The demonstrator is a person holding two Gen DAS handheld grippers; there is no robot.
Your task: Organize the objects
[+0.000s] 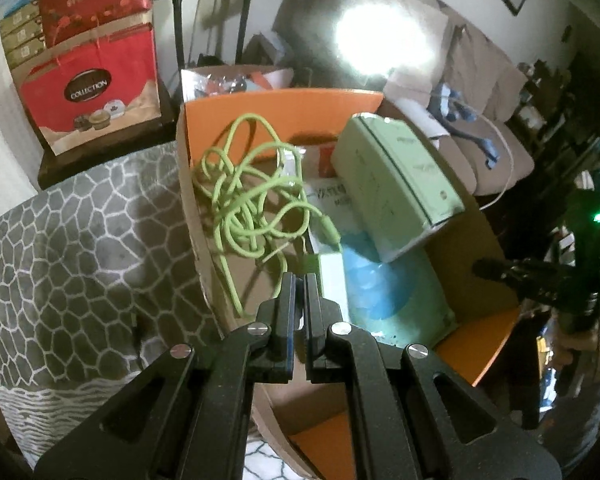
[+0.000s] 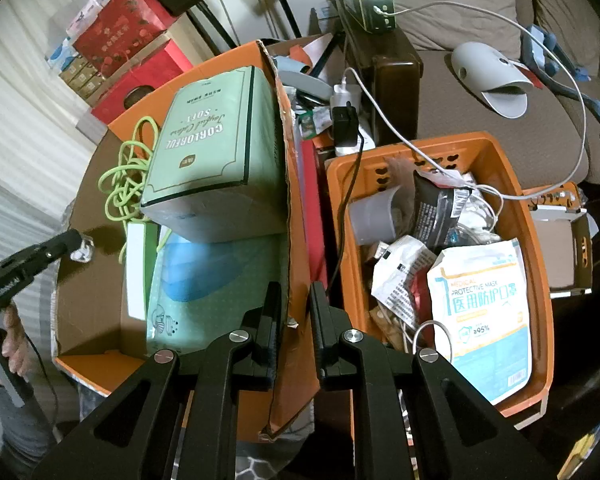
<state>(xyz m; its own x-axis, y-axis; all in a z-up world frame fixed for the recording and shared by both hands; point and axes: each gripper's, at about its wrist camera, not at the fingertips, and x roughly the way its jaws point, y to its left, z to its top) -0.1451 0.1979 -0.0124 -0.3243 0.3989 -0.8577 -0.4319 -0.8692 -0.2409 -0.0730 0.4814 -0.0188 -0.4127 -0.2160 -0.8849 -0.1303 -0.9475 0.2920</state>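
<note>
Honestly, my left tool is nearly closed and empty, my right tool narrow; I'd pinch the limp green cable at its tangle.

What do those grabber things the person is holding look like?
Each hand-held gripper is matte black plastic. The left hand-held gripper and the right hand-held gripper both have two flat, narrow fingers on angular link arms with triangular cut-outs, joined by round silver pins. From the side, the handle is a black bar with small white lettering, a thin black cable and a green light. The person's hands are bare.
</note>
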